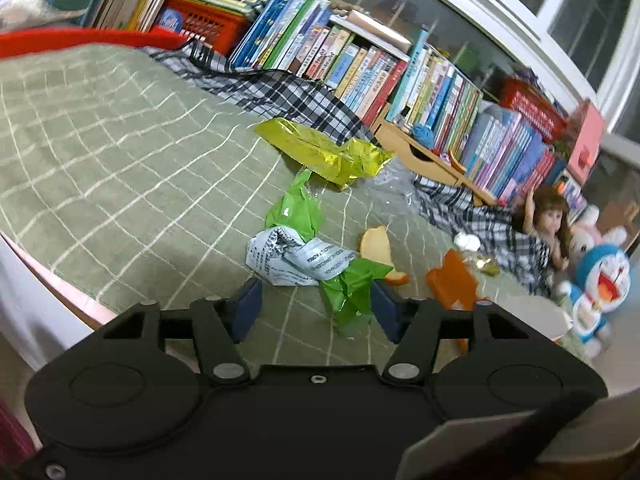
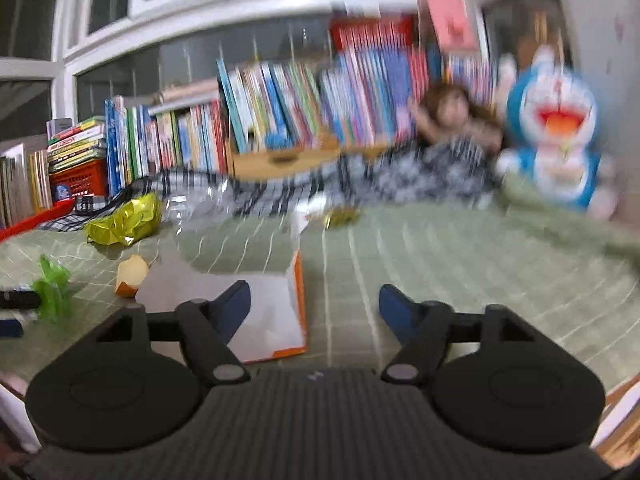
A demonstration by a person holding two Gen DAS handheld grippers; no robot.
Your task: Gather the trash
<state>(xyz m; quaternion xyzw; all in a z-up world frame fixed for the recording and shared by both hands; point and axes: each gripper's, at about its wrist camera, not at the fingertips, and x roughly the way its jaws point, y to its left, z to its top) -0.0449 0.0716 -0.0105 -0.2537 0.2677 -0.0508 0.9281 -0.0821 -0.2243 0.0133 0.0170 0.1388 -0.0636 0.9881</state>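
Observation:
Trash lies scattered on a green checked cover (image 1: 100,152). In the left wrist view my left gripper (image 1: 318,292) stands open just before a crumpled green and white printed wrapper (image 1: 296,256); part of its green plastic (image 1: 352,284) lies between the fingers. Behind it sit a yellow foil wrapper (image 1: 324,152), an orange peel (image 1: 378,248) and an orange carton (image 1: 452,280). The right wrist view is blurred; my right gripper (image 2: 314,304) is open over the cover, its left finger above the white and orange carton (image 2: 272,320). The peel (image 2: 132,276) and foil (image 2: 124,222) lie to its left.
Rows of books (image 1: 360,64) line the far side under a window, with a red basket (image 1: 200,24), a wooden tray (image 1: 420,152) and a black-and-white checked cloth (image 1: 288,92). A doll (image 1: 548,216) and a blue plush toy (image 1: 600,276) sit at the right. Clear plastic film (image 1: 392,188) lies by the foil.

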